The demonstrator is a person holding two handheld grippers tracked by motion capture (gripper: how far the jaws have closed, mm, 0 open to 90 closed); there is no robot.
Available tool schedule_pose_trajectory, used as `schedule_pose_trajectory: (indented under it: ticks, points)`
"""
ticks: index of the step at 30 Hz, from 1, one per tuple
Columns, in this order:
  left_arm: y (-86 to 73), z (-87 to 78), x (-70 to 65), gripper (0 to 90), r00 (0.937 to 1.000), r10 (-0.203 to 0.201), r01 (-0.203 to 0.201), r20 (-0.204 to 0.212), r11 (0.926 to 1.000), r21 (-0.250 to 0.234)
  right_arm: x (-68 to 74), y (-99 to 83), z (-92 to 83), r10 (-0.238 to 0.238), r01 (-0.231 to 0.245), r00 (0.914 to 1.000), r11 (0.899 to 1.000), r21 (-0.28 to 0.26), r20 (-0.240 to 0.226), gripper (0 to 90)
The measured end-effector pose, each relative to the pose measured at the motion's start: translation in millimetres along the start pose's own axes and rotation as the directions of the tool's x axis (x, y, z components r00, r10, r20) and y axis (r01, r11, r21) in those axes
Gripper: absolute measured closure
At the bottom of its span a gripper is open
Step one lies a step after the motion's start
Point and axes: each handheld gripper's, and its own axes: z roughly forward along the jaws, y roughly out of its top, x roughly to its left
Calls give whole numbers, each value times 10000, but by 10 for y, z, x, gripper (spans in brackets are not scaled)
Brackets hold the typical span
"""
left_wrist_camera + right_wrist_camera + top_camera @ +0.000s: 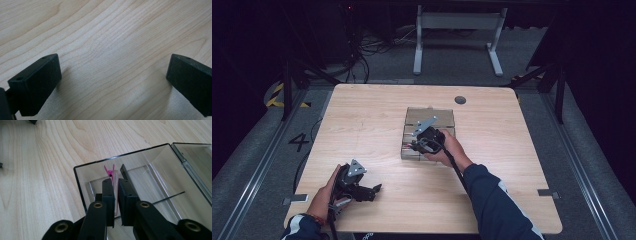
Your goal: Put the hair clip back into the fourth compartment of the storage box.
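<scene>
Two grippers: right gripper (116, 187) clamps pink clip (110, 172) (inside clear box (160, 160)); left gripper (112, 75) gapes.

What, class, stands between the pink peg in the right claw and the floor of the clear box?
Nothing visible: the right claw holds the pink peg inside the open clear box, bare floor below.

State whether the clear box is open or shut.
Open: the clear box has its lid swung aside, and the right gripper holds a pink clip inside.
</scene>
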Motion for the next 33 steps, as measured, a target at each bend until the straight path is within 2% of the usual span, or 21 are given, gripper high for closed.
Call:
schedule_pose_trajectory:
  ticks: [19, 33]
  points:
    - [0, 1, 0, 3, 10000, -1, 1, 3, 10000, -9, -5, 4, 37, 20, -22, 9999, 9999, 159, 136, 833]
    - [0, 0, 0, 3, 10000, 1, -1, -1, 10000, 1, 3, -17, -33, 79, -80, 10000, 9999, 119, 60, 839]
